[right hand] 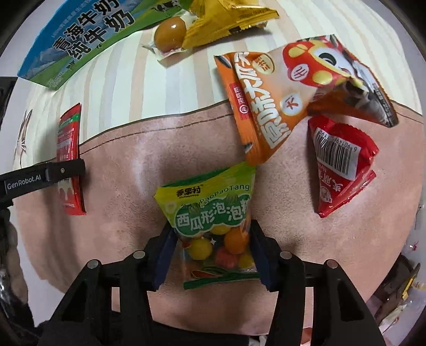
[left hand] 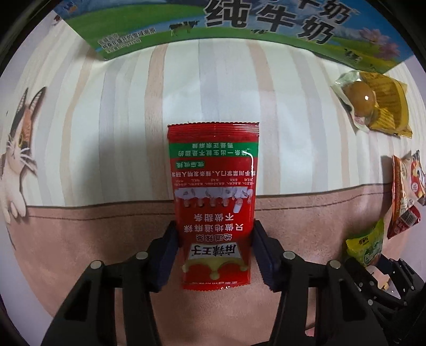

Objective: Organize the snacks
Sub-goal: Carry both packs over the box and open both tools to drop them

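Between left gripper (left hand: 215,255) jaws: red spicy-strip packet (left hand: 213,197), clamped; right gripper (right hand: 211,255) clamps green gum bag (right hand: 210,221). Lift level, avoid crushing.

Flat on the pink mat: red spicy-strip sachet (left hand: 214,205), green bubble-gum bag (right hand: 213,223), orange sunflower-seed bag (right hand: 269,106) overlapping a red packet (right hand: 343,165). Further back on stripes, packaged braised egg (right hand: 170,33) against yellow packets (right hand: 226,21), possibly two.
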{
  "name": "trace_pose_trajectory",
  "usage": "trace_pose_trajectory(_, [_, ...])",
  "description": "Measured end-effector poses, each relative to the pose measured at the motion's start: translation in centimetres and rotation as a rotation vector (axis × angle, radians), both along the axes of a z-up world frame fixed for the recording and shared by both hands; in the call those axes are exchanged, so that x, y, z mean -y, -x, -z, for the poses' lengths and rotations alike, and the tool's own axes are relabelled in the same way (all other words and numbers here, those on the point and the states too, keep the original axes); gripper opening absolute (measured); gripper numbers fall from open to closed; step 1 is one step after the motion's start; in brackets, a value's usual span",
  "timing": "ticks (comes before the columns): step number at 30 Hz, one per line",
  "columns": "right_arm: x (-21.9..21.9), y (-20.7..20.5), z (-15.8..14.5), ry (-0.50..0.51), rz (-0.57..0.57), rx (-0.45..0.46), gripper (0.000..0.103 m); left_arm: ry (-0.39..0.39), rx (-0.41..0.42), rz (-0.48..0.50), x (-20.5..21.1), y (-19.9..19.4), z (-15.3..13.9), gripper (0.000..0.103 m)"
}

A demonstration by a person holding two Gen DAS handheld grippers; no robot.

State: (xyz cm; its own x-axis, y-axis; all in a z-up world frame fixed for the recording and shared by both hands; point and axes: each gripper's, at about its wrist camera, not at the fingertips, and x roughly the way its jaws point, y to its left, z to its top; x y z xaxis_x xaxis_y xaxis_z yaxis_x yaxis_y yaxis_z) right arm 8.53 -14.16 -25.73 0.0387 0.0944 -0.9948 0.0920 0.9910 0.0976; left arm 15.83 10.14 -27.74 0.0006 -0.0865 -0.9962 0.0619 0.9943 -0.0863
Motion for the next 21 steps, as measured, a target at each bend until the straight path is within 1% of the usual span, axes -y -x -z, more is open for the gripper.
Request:
trace_pose_trajectory(2, [0.1, 0.4, -0.3, -0.016, 0.021, 0.018, 0.054, 0.009, 0.002, -0.008, 0.0, 0.6, -0.5, 0.046])
trace_pose_trajectory(6, [1.6, 1.7, -2.0, -0.1, 0.065, 0.034, 0.053, 0.038, 0.017, -0.024, 0.1, 2.0, -1.3, 0.045])
trace_pose_trajectory(8, [1.6, 1.7, -2.8, -0.136, 0.074, 0.043, 0.053, 0.056, 0.031, -0.021, 0.1, 2.7, -2.5, 0.044])
trace_pose_trajectory(11, [1.8, 1.7, -4.2, -0.174, 0.078, 0.064, 0.053, 0.088, 0.061, -0.021, -0.1, 3.2, -5.0, 0.044])
trace_pose_trajectory(14, [1.6, 1.5, -6.2, -0.227, 0.081, 0.098, 0.053, 0.124, 0.101, -0.02, -0.5, 3.0, -8.4, 0.044])
trace_pose_trajectory(17, [1.6, 0.2, -8.3, -0.269, 0.08, 0.136, 0.053, 0.169, 0.146, -0.025, -0.4, 2.4, -12.0, 0.044])
trace_pose_trajectory(21, [2.8, -2.7, -12.7, -0.321, 0.076, 0.211, 0.053, 0.226, 0.206, -0.021, -0.4, 0.0, -15.9, 0.044])
